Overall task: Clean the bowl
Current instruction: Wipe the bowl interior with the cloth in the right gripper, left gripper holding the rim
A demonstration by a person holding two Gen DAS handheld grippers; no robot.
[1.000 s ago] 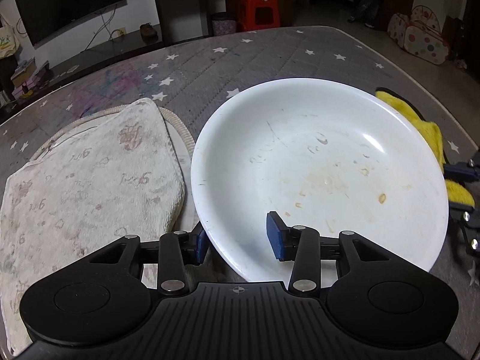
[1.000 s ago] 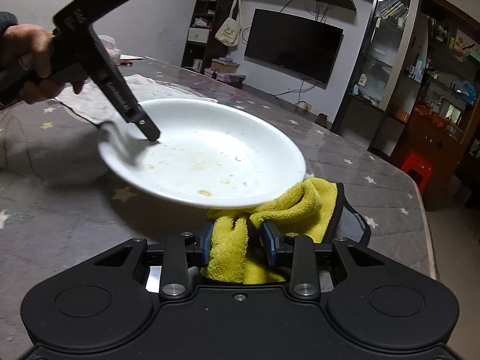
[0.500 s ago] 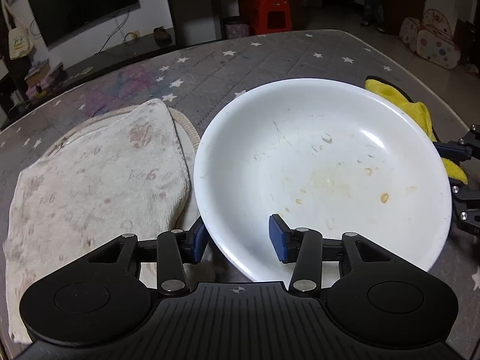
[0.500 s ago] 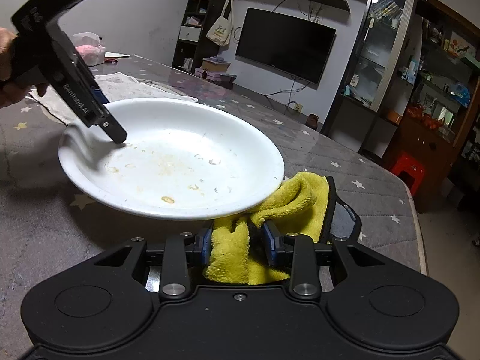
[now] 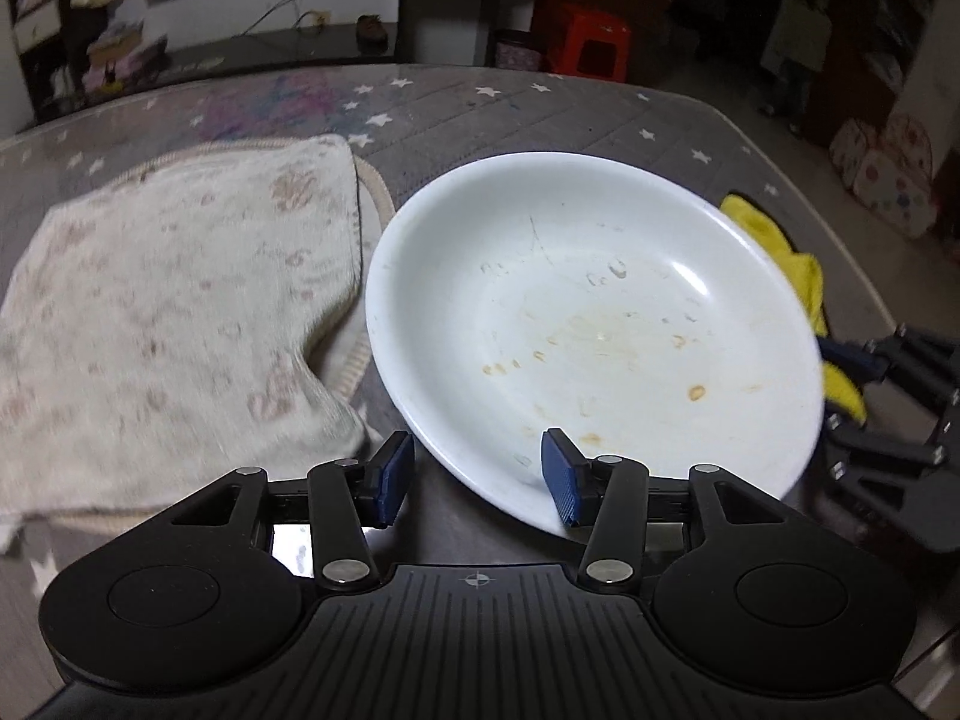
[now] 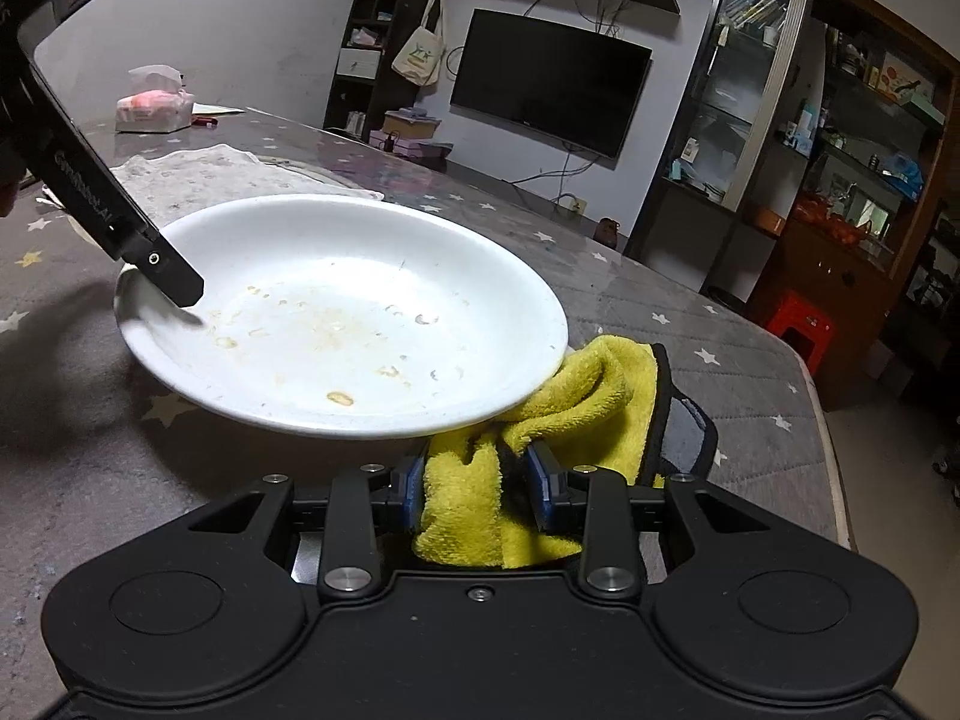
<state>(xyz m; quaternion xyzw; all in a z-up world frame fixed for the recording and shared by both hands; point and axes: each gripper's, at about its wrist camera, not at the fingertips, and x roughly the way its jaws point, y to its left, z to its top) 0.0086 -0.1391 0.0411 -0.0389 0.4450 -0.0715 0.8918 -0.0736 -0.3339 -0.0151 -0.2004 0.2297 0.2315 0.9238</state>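
Note:
A wide white bowl (image 5: 600,330) with brown food smears sits in the middle of the grey star-patterned table. My left gripper (image 5: 477,468) straddles its near rim, one blue pad inside the bowl and one outside. The jaws are opening and neither pad presses on the rim. In the right wrist view the bowl (image 6: 342,312) lies with its edge over a yellow cloth (image 6: 588,390), and a left finger (image 6: 174,282) hovers just above the bowl's inner wall. My right gripper (image 6: 477,492) is shut on that cloth.
A stained white towel (image 5: 168,312) lies on a round mat to the left of the bowl. A tissue pack (image 6: 153,108) sits at the far table corner. The table's edge (image 6: 822,420) runs close behind the yellow cloth. A red stool (image 5: 591,48) stands beyond the table.
The left jaws have spread wider around the bowl's rim and the left gripper has rolled. In the right wrist view the bowl has shifted left. The right gripper keeps its hold on the cloth.

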